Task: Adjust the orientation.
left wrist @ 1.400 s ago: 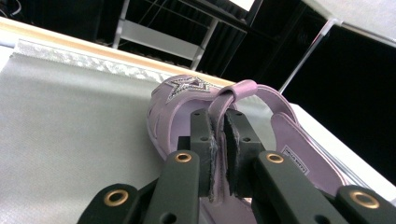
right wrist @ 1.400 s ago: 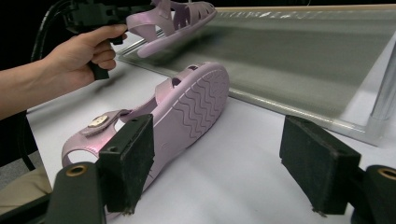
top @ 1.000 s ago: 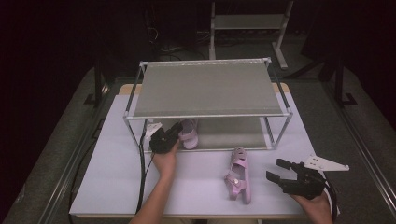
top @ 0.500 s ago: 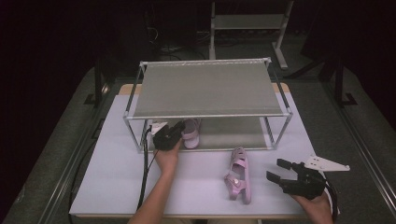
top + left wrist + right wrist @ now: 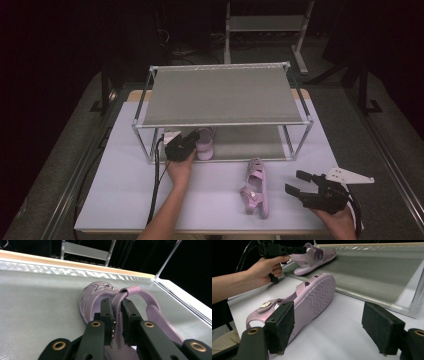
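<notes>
Little has moved: the left gripper (image 5: 117, 322) jaws have just eased apart slightly, seemingly still pinching the pink sandal's (image 5: 105, 293) strap on the rack's lower shelf (image 5: 250, 145); the right gripper (image 5: 302, 182) stays spread beside the second sandal (image 5: 255, 187) before the rack.

The high view looks down over the table (image 5: 125, 200); both claw-mounted views sit low, sharing the rack's lower shelf (image 5: 37, 302).

Your left gripper (image 5: 117, 322) has matt black plastic jaws with brass-coloured rivets. The sandal (image 5: 110, 297) between them looks like smooth, faintly glossy lilac plastic. Beneath it, the rack shelf (image 5: 37, 305) is a woven grey mesh, framed in shiny metal tubing. Before the rack, the tabletop (image 5: 120, 195) is matt white.
</notes>
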